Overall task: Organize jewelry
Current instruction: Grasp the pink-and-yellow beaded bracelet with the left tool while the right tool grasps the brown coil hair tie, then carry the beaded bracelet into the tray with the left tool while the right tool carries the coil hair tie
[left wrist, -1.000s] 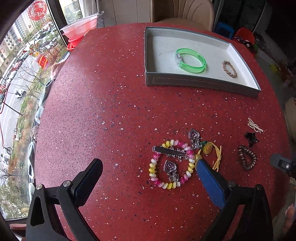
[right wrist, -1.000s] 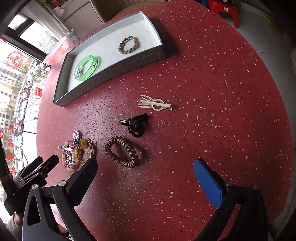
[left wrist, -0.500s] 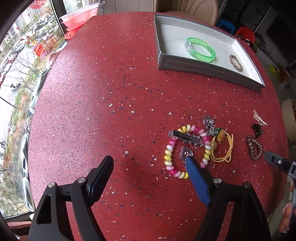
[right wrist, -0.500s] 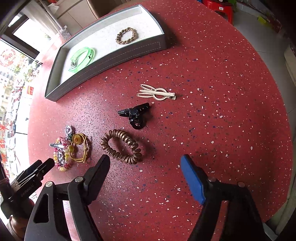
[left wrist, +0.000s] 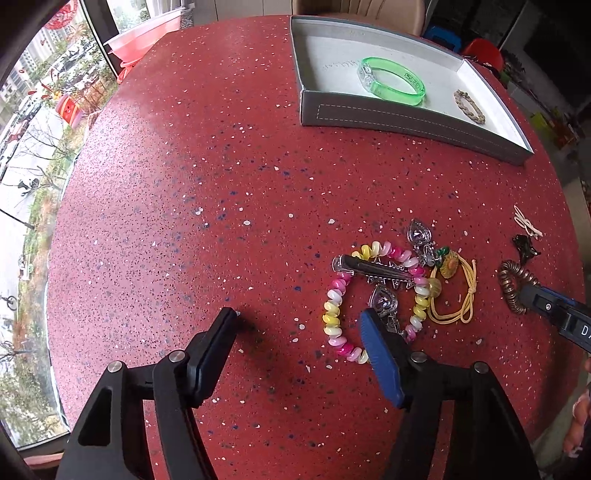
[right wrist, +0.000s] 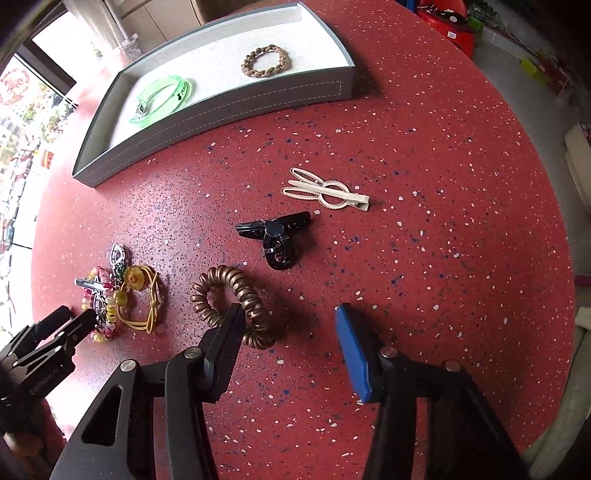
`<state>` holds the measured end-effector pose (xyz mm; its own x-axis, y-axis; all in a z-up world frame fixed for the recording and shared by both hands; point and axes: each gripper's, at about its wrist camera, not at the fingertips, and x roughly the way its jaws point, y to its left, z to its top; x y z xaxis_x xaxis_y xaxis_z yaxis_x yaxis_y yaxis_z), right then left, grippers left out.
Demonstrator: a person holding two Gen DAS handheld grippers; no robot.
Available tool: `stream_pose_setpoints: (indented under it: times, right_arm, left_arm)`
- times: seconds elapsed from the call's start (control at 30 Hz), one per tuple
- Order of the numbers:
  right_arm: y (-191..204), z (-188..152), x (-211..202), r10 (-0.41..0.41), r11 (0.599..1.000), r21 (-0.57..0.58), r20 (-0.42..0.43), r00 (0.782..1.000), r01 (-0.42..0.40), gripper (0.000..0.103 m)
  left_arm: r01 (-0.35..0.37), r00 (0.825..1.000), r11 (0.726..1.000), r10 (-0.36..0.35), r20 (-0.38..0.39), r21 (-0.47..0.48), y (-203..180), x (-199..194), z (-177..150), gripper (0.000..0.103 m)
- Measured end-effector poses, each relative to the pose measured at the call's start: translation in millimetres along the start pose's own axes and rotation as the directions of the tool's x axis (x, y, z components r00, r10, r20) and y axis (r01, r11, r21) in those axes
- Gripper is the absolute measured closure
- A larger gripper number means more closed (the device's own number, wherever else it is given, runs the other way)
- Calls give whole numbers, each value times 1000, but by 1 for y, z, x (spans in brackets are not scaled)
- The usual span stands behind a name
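Observation:
A grey tray (left wrist: 406,118) (right wrist: 221,107) holds a green bangle (left wrist: 391,82) (right wrist: 160,99) and a brown braided bracelet (left wrist: 469,106) (right wrist: 265,60). On the red table a pink-and-yellow bead bracelet (left wrist: 334,314) (right wrist: 107,306) lies with a dark hair clip (left wrist: 373,268), heart charms (left wrist: 419,236) and a yellow flower hair tie (left wrist: 456,291) (right wrist: 142,295). My left gripper (left wrist: 299,317) is open, its blue finger over the bracelet's near side. My right gripper (right wrist: 290,314) is open, its black finger over a brown spiral hair tie (right wrist: 236,299) (left wrist: 511,286).
A black claw clip (right wrist: 275,236) (left wrist: 524,247) and a cream hair clip (right wrist: 325,190) (left wrist: 526,221) lie between the spiral tie and the tray. A pink basin (left wrist: 144,37) stands past the table's far left edge. A chair (left wrist: 358,11) stands behind the tray.
My left gripper has moved left and lower, so its blue finger now covers the bead bracelet's near side. My right gripper has moved forward and down onto the spiral hair tie.

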<state>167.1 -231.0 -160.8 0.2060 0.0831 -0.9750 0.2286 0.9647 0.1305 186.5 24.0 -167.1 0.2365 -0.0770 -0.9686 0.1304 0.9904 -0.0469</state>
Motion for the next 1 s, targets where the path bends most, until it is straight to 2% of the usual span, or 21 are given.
stream_pose_setpoints:
  times: [0.1, 0.17, 0.27, 0.37, 0.4, 0.47, 0.53, 0.6, 0.77, 1.0]
  right_arm:
    - [4, 2, 3, -18, 1000, -16, 4, 1000, 18, 56]
    - [5, -2, 2, -41, 999, -33, 9, 999, 41, 62]
    - [13, -3, 5, -69, 996, -60, 14, 997, 70, 68]
    - [17, -1, 6, -87, 994, -69, 14, 996, 88, 73]
    - [19, -1, 6, -87, 994, -71, 14, 996, 88, 78]
    - [19, -2, 5, -79, 994, -74, 14, 997, 80, 87]
    - [18, -5, 3, -68, 995, -68, 16, 998, 69, 89]
    - [13, -9, -1, -50, 998, -49, 18, 999, 50, 89]
    - [5, -13, -8, 21, 1000, -20, 40, 999, -21, 89]
    - [-4, -11, -26, 100, 995, 7, 71, 992, -101, 89]
  left_arm:
    - [-22, 1000, 999, 22, 9, 23, -7, 1, -2, 23]
    - [-18, 1000, 999, 18, 14, 44, -14, -1, -5, 36]
    - [-16, 1000, 997, 16, 12, 74, -26, -2, -3, 47]
    - [-59, 998, 990, 56, 23, 128, -46, -5, -8, 47]
    - [-69, 997, 986, 66, 29, 151, -52, -5, -8, 49]
    - [-71, 997, 980, 65, 35, 185, -65, -4, -10, 64]
    - [-47, 999, 978, 42, 32, 202, -77, -4, -13, 75]
    - [-26, 999, 981, 20, 32, 195, -81, -4, -14, 75]
    - [117, 992, 991, -119, 35, 59, -57, -20, -8, 75]
    - [181, 979, 983, -183, 94, 23, -52, -51, -2, 75]
